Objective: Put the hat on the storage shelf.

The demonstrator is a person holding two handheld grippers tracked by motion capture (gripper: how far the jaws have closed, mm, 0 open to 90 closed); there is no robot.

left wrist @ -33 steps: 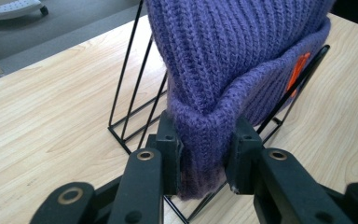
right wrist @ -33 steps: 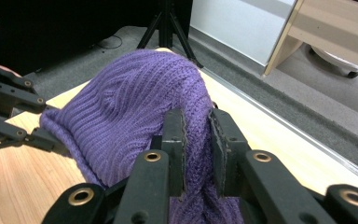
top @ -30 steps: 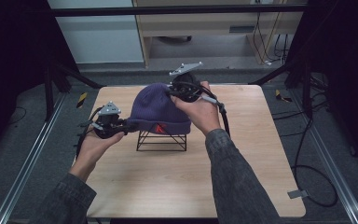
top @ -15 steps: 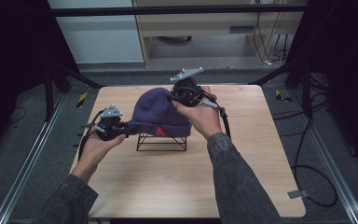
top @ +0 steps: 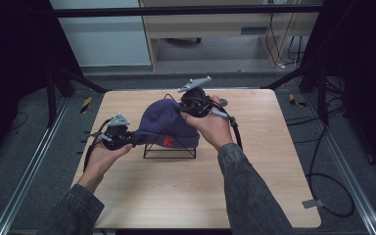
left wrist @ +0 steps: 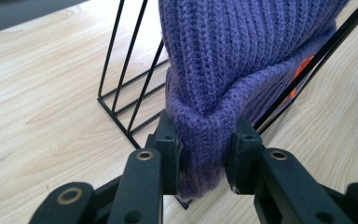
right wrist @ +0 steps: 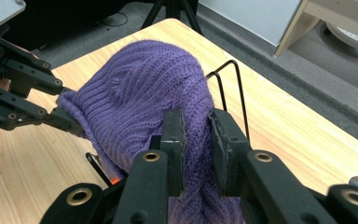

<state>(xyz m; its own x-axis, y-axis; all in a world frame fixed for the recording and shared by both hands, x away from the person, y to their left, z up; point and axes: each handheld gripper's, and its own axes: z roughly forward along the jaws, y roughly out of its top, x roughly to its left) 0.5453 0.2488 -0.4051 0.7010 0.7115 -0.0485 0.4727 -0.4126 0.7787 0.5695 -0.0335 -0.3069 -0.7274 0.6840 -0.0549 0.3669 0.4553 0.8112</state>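
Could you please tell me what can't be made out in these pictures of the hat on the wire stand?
- Orange mark on the hat: too small in the high view; hidden behind the cuff in the left gripper view.
- Wire stand: its upper part is covered by the hat.
- Left gripper and right gripper: pads buried in knit.

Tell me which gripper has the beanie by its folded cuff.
The left gripper: its jaws pinch the thick folded cuff of the purple beanie. The right gripper instead clamps the knit at its far side.
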